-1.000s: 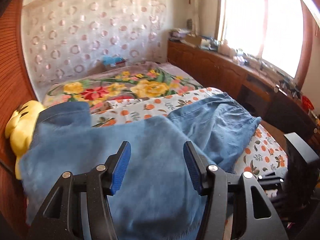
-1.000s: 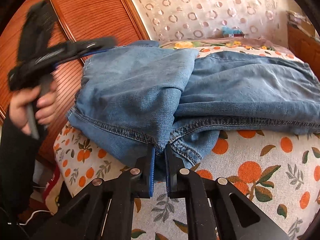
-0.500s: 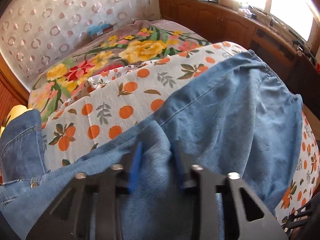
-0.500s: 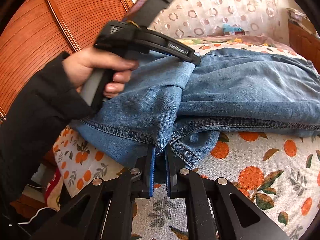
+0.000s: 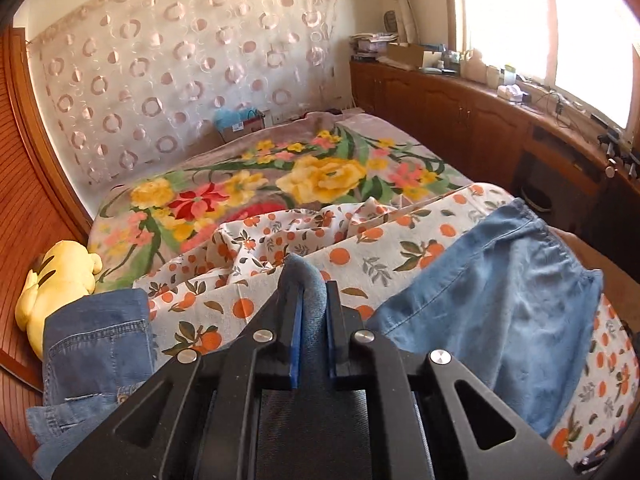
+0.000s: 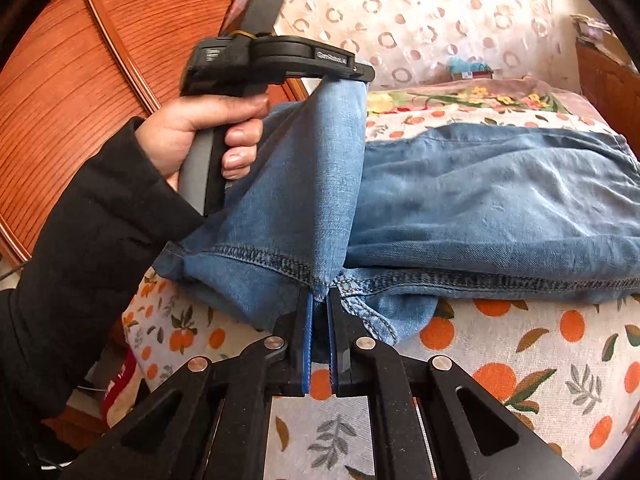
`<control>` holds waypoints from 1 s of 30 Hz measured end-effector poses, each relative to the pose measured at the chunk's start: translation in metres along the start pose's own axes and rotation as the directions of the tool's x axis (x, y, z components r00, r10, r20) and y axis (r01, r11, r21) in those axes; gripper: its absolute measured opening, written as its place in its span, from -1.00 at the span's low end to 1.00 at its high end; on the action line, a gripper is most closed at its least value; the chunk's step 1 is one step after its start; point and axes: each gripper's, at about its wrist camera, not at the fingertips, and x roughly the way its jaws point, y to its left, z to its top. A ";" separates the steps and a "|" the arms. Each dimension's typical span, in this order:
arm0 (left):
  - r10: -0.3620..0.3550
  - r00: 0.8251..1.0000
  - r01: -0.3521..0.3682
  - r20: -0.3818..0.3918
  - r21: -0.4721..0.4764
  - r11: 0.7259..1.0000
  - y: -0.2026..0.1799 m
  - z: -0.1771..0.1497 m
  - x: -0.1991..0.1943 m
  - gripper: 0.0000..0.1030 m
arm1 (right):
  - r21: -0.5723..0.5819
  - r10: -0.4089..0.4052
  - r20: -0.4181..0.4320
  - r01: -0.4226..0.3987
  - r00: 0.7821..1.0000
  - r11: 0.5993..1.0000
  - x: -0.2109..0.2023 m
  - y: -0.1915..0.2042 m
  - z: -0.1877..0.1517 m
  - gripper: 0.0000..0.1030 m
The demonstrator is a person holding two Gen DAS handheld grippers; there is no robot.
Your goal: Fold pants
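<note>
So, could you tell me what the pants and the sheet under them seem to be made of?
Pants: apparently soft, washed blue denim, going by the twill weave and thick stitched seams. Sheet: likely thin, matte woven cotton, printed with oranges and wrinkling easily.

blue denim pants (image 6: 480, 200), part-folded, on bed

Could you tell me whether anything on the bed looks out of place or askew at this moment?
Nothing looks damaged or spilled. The orange-print sheet is rumpled into folds near the floral blanket, and a second denim garment lies bunched at the bed's edge beside a yellow plush toy.
</note>
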 end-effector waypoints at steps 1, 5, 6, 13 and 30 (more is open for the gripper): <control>-0.003 1.000 0.003 -0.018 0.010 1.000 -0.003 -0.002 0.008 -0.80 | 0.007 0.000 -0.008 0.000 1.000 1.000 0.002 0.000 -0.001 -0.91; -0.019 0.999 0.019 -0.050 0.015 1.000 -0.009 -0.009 0.020 -0.77 | 0.015 -0.012 -0.030 0.013 0.999 1.000 0.006 -0.004 -0.001 -0.91; -0.027 0.998 0.027 -0.052 0.007 1.000 -0.008 -0.009 0.019 -0.76 | 0.026 -0.006 -0.033 0.007 0.999 1.000 0.005 -0.006 0.000 -0.91; -0.143 0.990 0.143 0.008 -0.011 0.990 -0.010 -0.012 -0.016 -0.02 | 0.021 -0.103 -0.002 0.103 0.995 0.994 -0.023 -0.024 0.007 -0.74; -0.263 0.965 0.263 -0.016 -0.023 0.965 -0.022 -0.069 -0.006 0.56 | 0.084 -0.436 0.050 0.431 0.899 0.899 -0.051 -0.084 0.024 -0.01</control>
